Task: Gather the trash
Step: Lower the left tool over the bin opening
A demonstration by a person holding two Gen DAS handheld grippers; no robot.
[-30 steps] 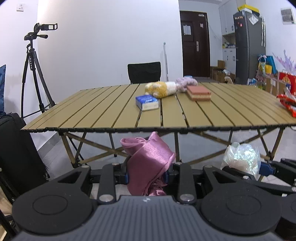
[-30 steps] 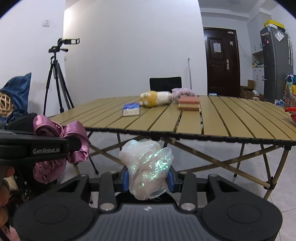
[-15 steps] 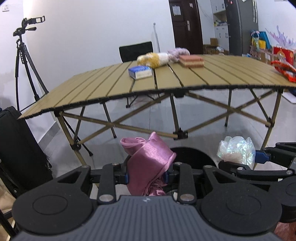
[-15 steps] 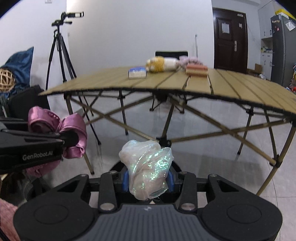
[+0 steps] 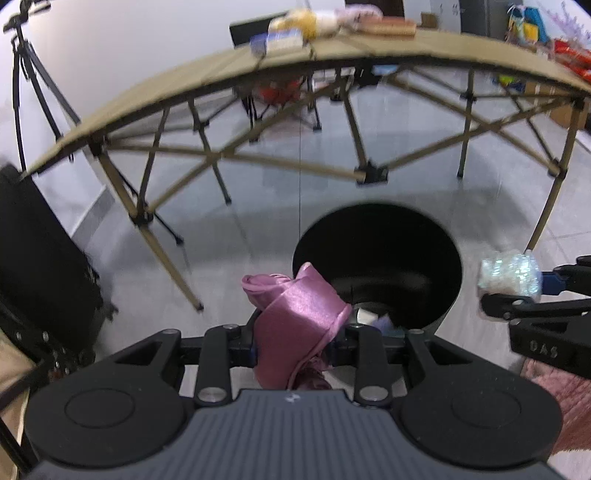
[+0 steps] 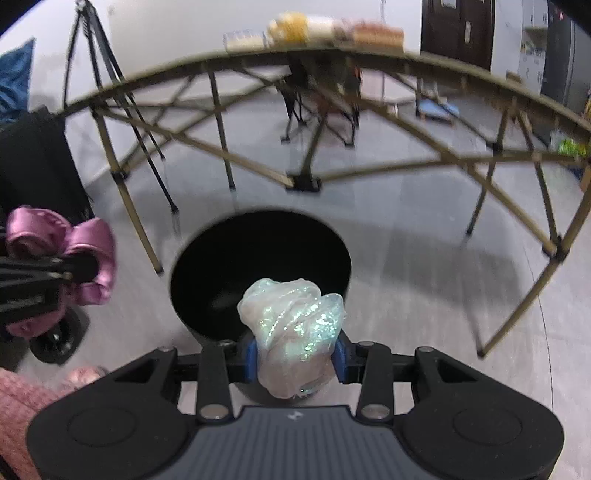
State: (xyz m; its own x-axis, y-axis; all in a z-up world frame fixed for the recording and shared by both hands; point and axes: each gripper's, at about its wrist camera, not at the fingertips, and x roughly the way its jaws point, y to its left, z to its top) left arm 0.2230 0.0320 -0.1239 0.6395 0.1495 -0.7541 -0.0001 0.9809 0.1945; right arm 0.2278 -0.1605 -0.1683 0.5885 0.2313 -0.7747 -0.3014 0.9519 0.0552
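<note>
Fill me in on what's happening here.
A person is clearing trash with two tools. The left hand-held gripper is clamped on a crumpled pink cloth, the right hand-held gripper on a wad of shiny plastic wrap. Both hang over the open black bin on the floor beside the folding table; nothing released yet.

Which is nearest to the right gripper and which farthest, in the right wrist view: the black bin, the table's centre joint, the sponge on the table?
From the right gripper:
1. Black bin, on the floor just beyond the fingers.
2. Table's centre joint, under the table, past the bin.
3. Sponge, on the tabletop, top of view.
</note>
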